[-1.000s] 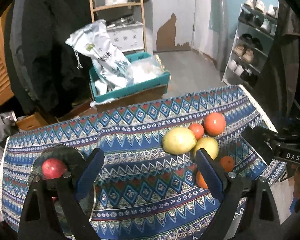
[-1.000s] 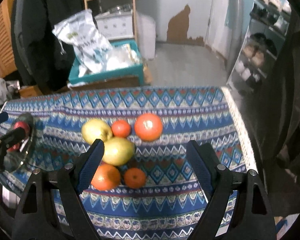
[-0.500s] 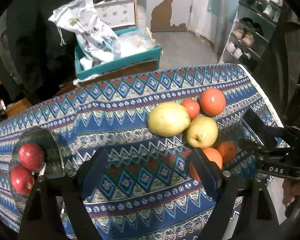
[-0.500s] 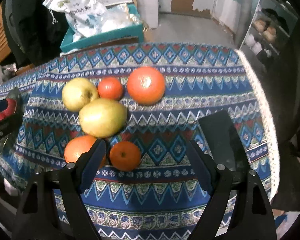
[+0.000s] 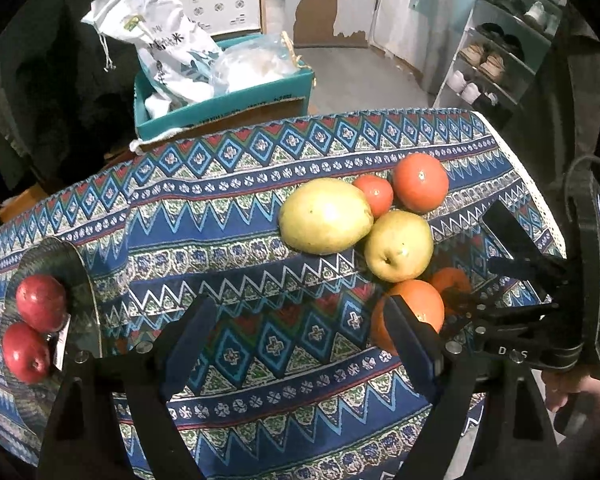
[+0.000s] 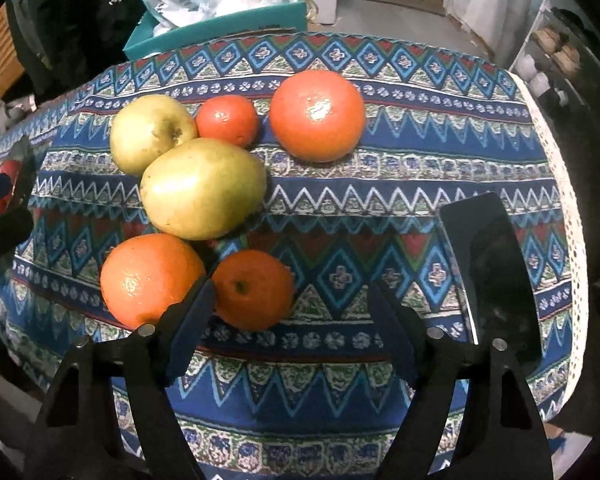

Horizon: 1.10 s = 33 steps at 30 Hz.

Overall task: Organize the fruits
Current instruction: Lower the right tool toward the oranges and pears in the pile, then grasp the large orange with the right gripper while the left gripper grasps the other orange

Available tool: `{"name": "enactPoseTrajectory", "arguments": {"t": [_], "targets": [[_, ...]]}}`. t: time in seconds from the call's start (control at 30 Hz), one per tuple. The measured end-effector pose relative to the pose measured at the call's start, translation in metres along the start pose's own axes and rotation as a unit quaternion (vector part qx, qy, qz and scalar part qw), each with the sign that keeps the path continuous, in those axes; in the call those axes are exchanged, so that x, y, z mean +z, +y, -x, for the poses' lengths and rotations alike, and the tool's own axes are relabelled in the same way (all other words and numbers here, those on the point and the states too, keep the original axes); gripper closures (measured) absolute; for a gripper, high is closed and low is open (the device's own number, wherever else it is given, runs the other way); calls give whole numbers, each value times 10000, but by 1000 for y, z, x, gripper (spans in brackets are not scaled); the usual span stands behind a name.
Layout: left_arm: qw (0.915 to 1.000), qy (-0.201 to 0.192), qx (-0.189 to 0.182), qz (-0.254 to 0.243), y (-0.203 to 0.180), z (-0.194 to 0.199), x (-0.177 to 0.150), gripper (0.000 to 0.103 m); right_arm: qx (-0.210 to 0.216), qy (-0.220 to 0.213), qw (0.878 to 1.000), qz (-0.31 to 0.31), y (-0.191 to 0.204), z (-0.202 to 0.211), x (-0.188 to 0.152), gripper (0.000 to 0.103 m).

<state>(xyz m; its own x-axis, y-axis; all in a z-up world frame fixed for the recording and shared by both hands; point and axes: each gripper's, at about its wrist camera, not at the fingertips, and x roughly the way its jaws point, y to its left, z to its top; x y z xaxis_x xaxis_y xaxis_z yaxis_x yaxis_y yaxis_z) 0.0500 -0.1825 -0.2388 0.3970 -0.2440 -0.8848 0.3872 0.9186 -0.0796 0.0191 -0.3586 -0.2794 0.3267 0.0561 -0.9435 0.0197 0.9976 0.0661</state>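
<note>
Right hand-held gripper poised over the small orange

The right hand-held gripper gapes empty; the small orange lies just ahead, left of centre, touching the large orange by the left finger. Beyond sit two yellow-green fruits, then the rest on the bench. The left hand-held gripper, also wide apart and empty, is farther off.

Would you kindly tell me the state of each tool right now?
Left tool: open, holding nothing, above the patterned cloth.
Right tool: open, holding nothing, just in front of the small orange.
</note>
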Motion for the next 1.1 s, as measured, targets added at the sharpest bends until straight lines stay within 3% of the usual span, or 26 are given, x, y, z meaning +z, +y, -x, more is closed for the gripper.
{"name": "enactPoseTrajectory", "arguments": {"t": [0.23, 0.37, 0.57, 0.8, 1.1], "targets": [[9999, 51, -100, -19, -3, -3, -1, 16, 206, 82, 9997, -36, 4, -8, 3, 24], [9998, 114, -158, -5, -5, -5, -1, 16, 525, 219, 9980, -277, -3, -12, 5, 31], [9993, 180, -314, -37, -12, -11, -1, 16, 223, 95, 9990, -364, -16, 4, 8, 35], [9976, 321, -558, -272, -36, -25, -5, 16, 308, 56, 9977, -604, -31, 13, 4, 35], [9950, 591, -618, -524, -58, -50, -10, 16, 344, -160, 9949, -933, -53, 36, -1, 35]]}}
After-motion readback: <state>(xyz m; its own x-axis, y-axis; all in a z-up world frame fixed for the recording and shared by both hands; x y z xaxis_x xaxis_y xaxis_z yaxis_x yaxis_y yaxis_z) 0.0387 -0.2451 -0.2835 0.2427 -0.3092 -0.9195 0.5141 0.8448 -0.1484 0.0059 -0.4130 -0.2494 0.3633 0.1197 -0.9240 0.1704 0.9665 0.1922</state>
